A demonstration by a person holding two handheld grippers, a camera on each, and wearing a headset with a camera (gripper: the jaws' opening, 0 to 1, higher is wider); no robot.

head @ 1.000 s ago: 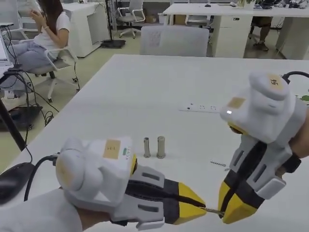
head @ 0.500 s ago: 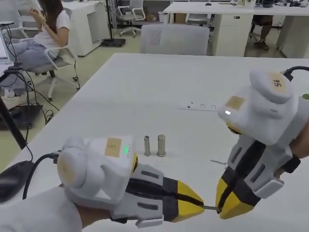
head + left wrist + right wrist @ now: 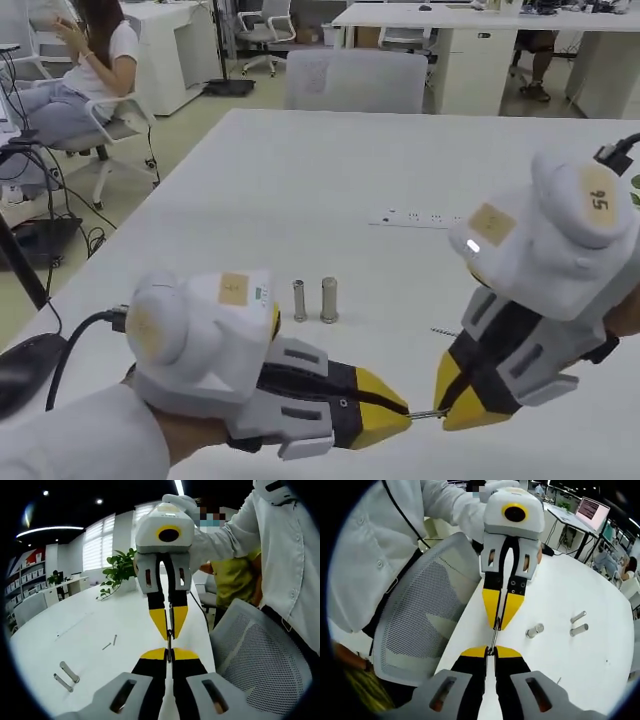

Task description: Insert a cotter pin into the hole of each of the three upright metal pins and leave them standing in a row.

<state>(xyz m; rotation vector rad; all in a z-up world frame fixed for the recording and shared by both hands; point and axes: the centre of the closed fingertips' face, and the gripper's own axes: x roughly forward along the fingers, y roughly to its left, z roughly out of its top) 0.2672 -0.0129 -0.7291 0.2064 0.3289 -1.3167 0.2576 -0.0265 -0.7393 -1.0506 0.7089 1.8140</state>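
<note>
My left gripper sits low over the near edge of the white table, and I have its yellow-tipped jaws pressed together on one end of a thin cotter pin. My right gripper meets it tip to tip from the right side, jaws likewise pinched closed on the other end, so the cotter pin bridges the small gap between the two tips, above the tabletop. Beyond my left gripper one metal pin stands upright with a second metal pin just beside it. In the right gripper view a third metal pin sits apart from that pair, nearer my grippers; I cannot tell whether it stands or lies. A loose cotter pin lies on the table just behind my right gripper, and a power strip lies farther back.
</note>
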